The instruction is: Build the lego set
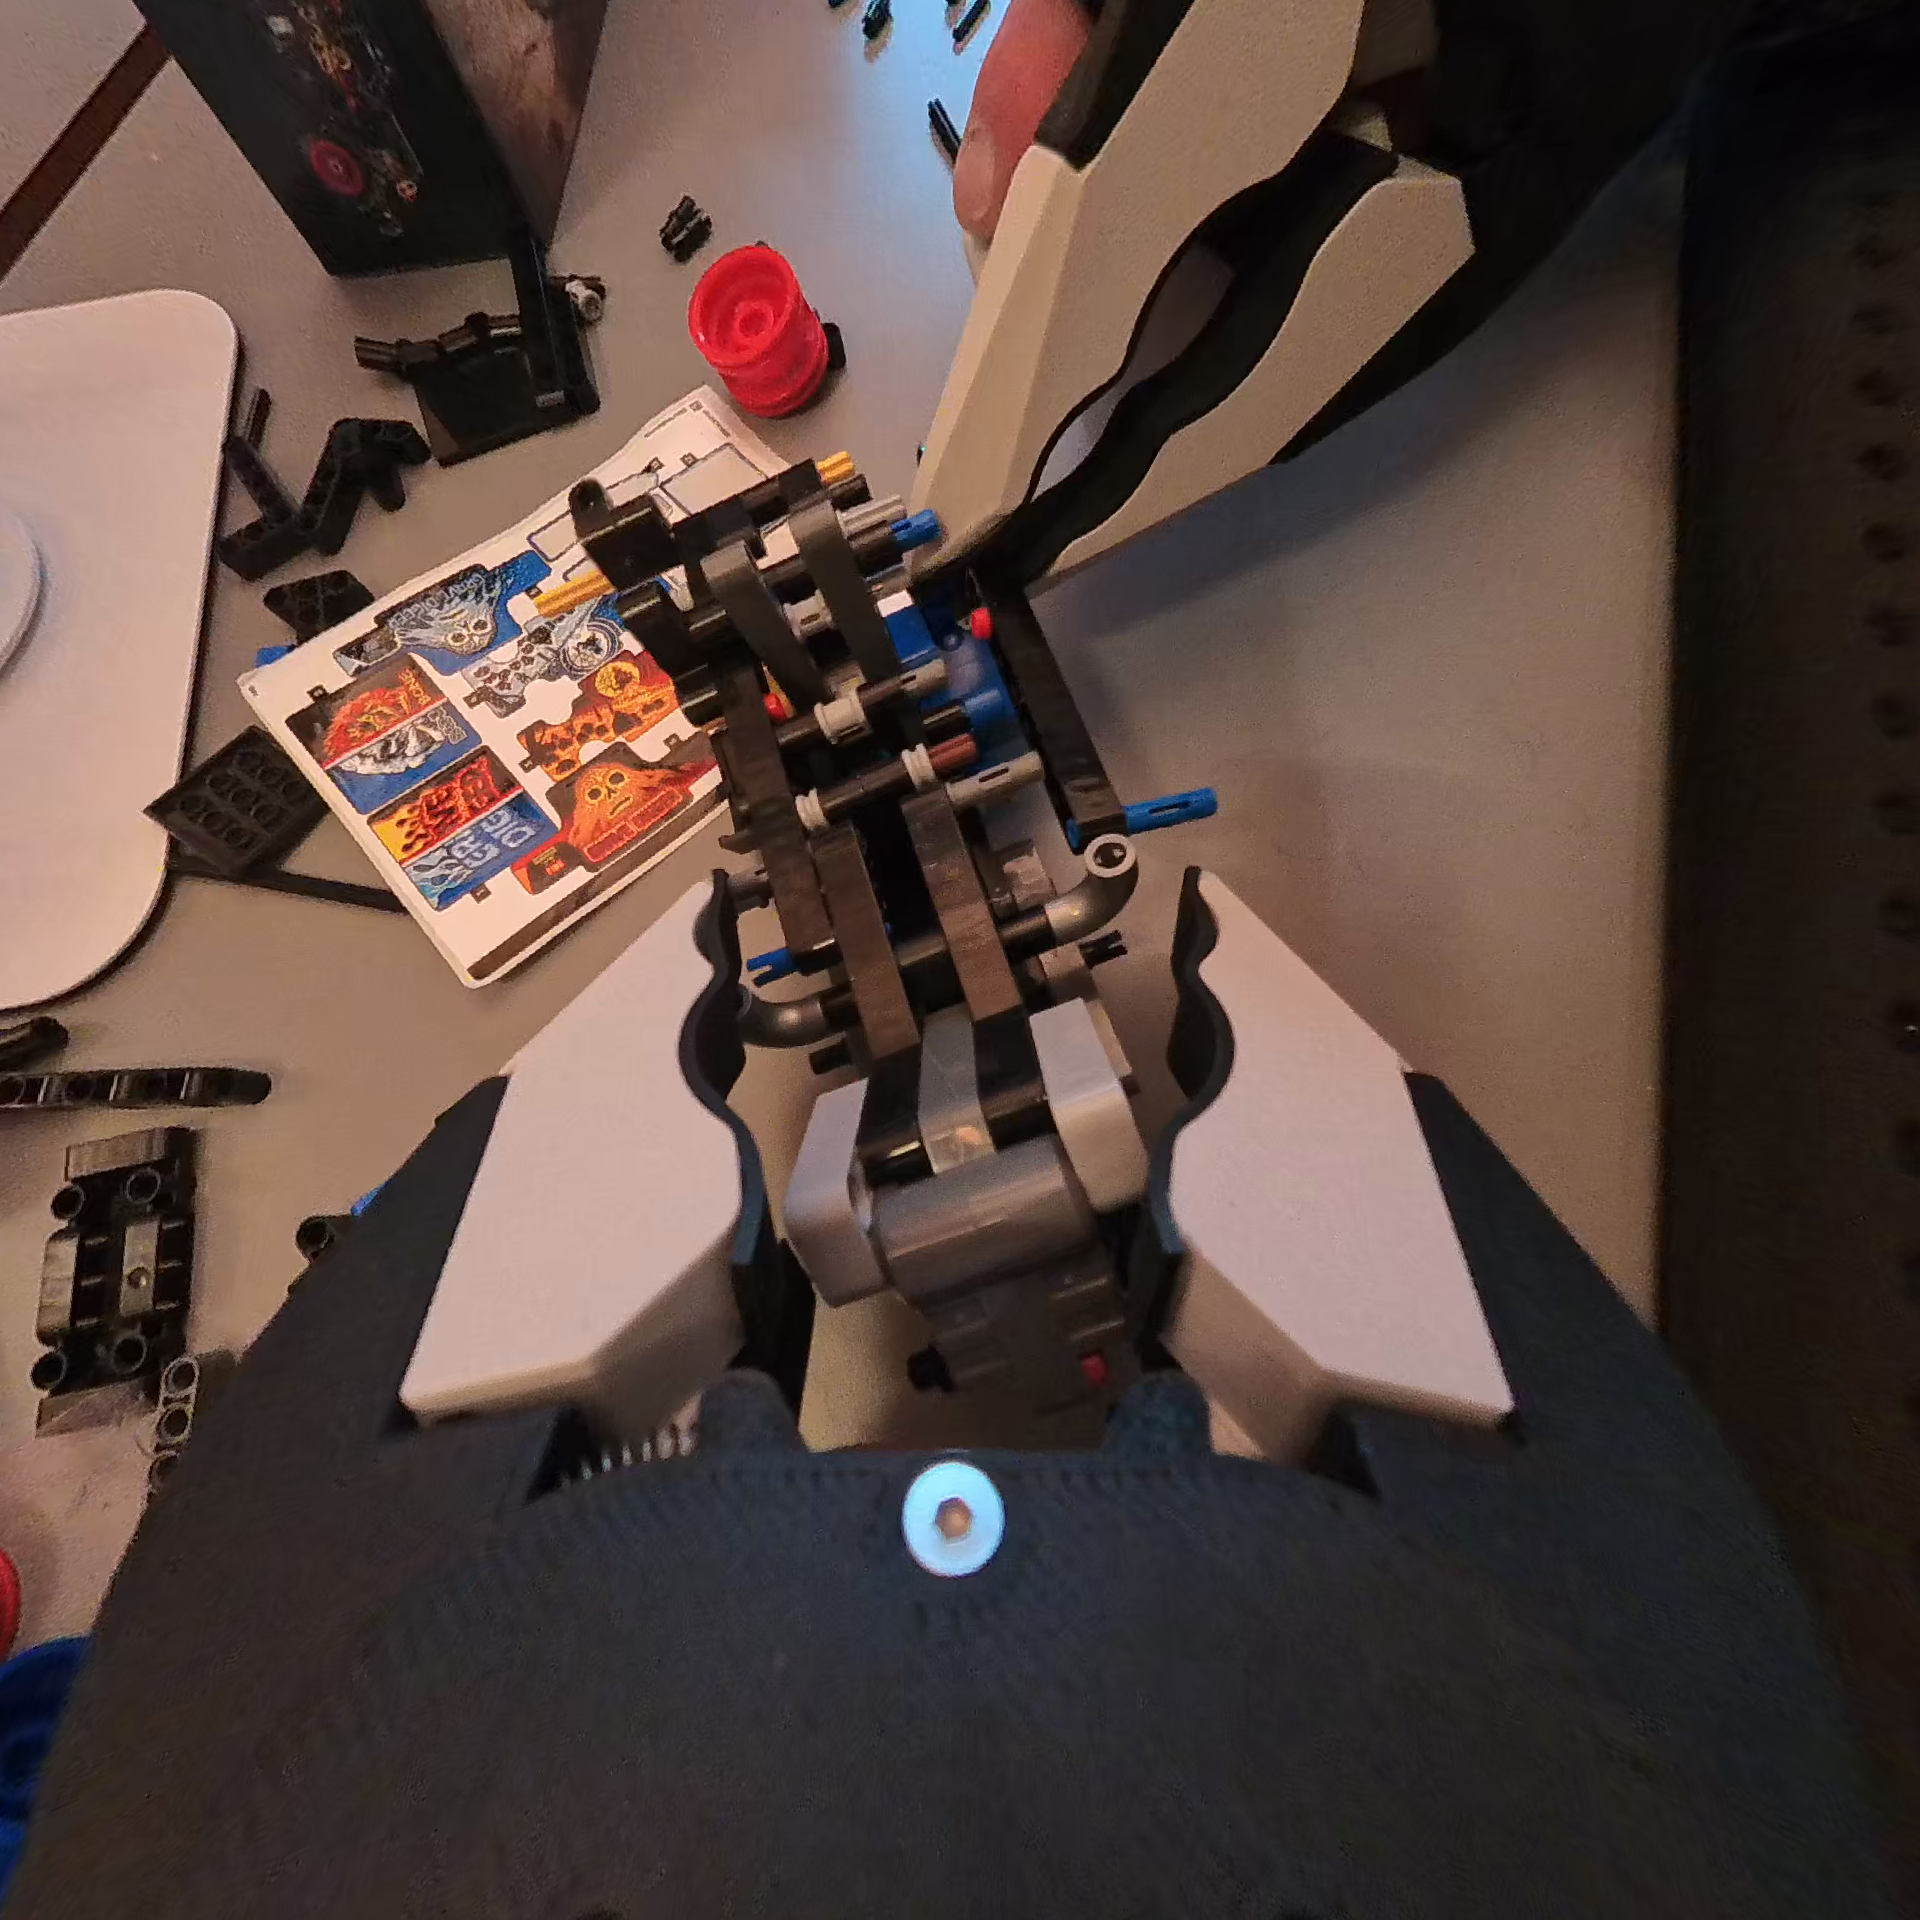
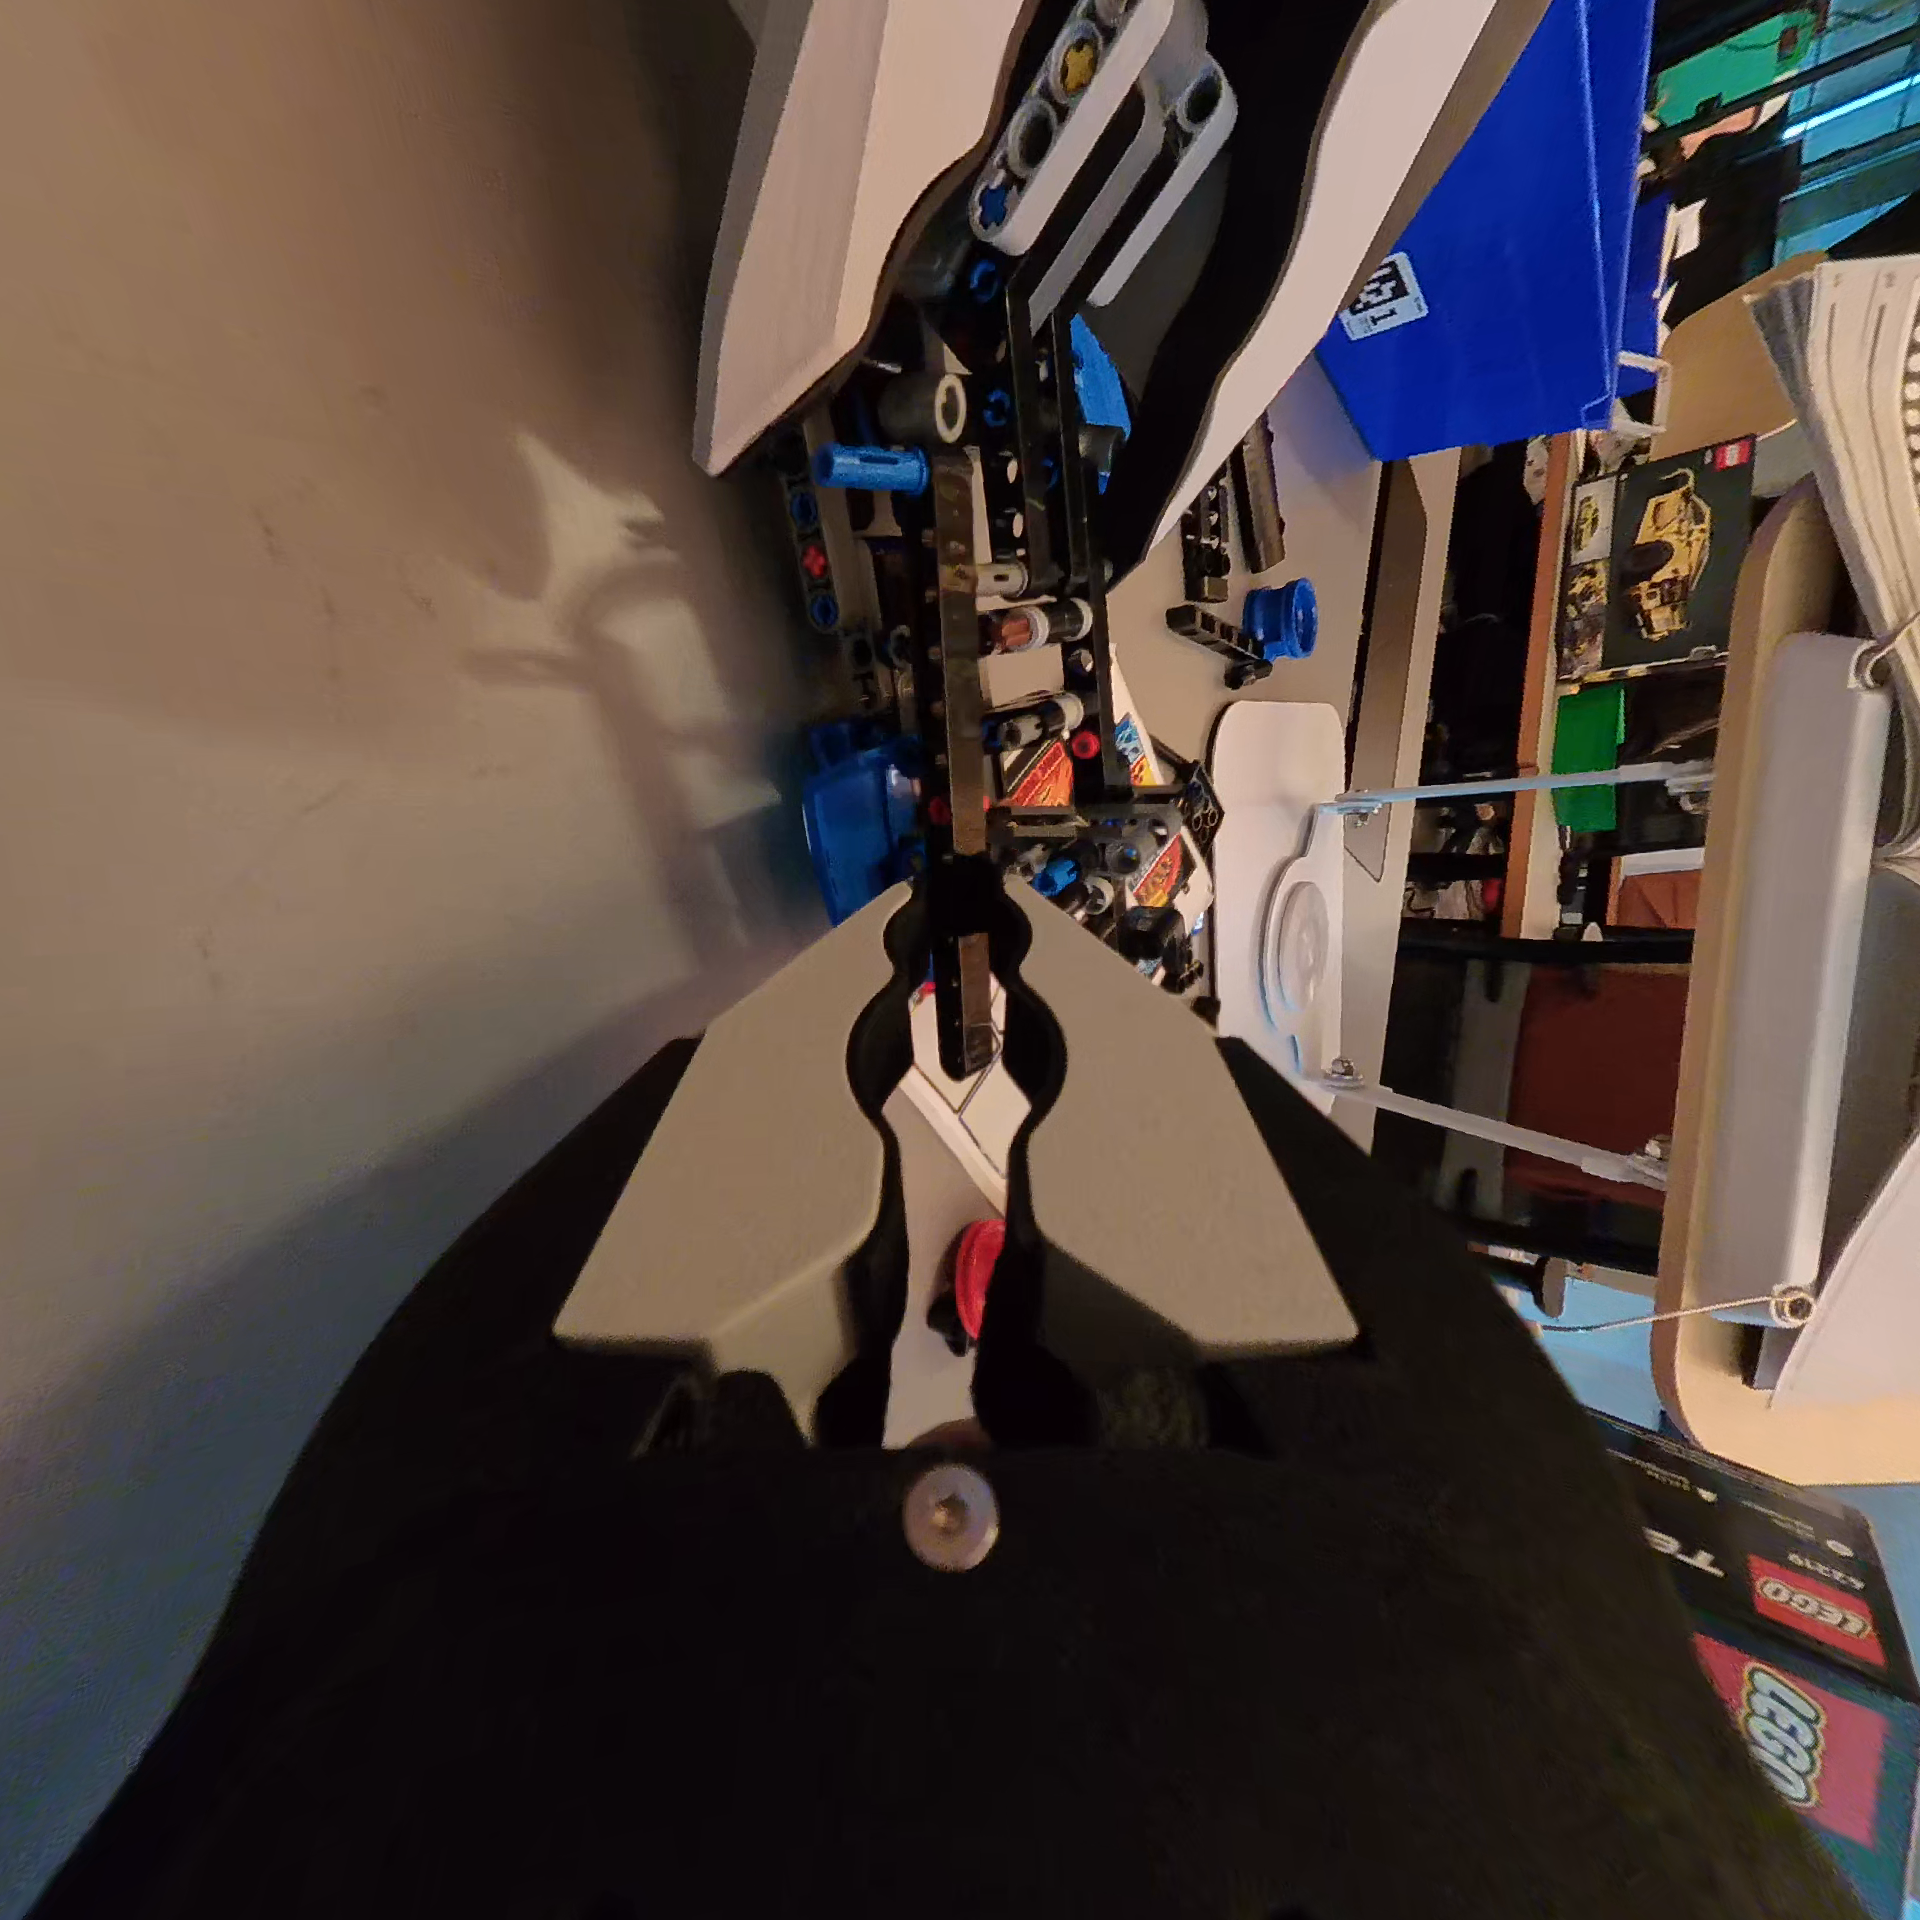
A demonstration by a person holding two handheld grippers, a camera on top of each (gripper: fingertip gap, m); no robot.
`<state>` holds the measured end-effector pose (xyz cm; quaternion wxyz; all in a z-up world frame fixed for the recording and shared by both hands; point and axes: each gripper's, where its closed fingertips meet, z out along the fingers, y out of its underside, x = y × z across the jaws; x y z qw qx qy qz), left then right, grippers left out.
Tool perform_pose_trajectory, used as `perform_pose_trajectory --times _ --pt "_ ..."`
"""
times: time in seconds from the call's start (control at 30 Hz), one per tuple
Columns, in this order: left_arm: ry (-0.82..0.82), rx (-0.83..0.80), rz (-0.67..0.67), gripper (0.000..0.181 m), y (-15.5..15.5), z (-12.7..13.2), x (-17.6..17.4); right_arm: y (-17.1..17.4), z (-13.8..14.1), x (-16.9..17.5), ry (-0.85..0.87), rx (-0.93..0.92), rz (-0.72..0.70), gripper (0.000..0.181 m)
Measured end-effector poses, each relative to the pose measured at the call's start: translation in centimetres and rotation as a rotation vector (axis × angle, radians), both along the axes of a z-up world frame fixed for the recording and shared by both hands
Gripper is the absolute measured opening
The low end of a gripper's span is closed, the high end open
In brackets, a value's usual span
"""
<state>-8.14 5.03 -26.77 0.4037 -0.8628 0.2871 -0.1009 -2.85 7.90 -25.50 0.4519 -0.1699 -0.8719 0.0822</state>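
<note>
From the left wrist view, the left gripper (image 1: 951, 1049) is clamped around the grey block end of the half-built lego chassis (image 1: 883, 748), holding it up above the desk (image 1: 1351, 707). The right gripper (image 1: 971, 556) comes in from the top right, its tips on the far end of the model's long black beam (image 1: 1049, 696). Under the model lies the sticker sheet (image 1: 488, 748), with a red wheel hub (image 1: 756, 327) just beyond it and loose black pieces (image 1: 322, 499) scattered to the left.

Over to the right wrist view: the right gripper (image 2: 958, 935) is pressed together on that black beam (image 2: 961, 727), pinching its near end. Beyond it the left gripper (image 2: 1039, 343) holds the model's other end. A blue wheel hub (image 2: 1283, 618) sits on the desk (image 2: 1299, 436) to the right, and the set's box (image 2: 1787, 1683) shows at the bottom corner.
</note>
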Motion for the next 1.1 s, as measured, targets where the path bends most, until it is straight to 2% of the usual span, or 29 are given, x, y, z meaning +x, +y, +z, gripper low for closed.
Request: perform_pose_trajectory --times 0.37,0.9,1.0,1.1 --pt "0.011 0.008 -0.006 0.084 0.1 0.0 0.3 0.1 -0.6 0.1 -0.050 0.014 -0.035 0.008" --pt "-0.005 0.034 0.009 0.086 0.1 0.9 -0.1 0.6 -0.1 -0.4 -0.024 0.019 -0.032 0.008" --pt "0.015 0.056 0.010 0.088 0.2 1.1 -0.3 0.6 -0.2 -0.6 -0.032 0.008 -0.030 0.008" --pt "0.106 0.143 -0.007 0.089 0.4 2.0 -0.4 0.8 -0.5 -0.7 -0.057 -0.025 -0.039 0.008"
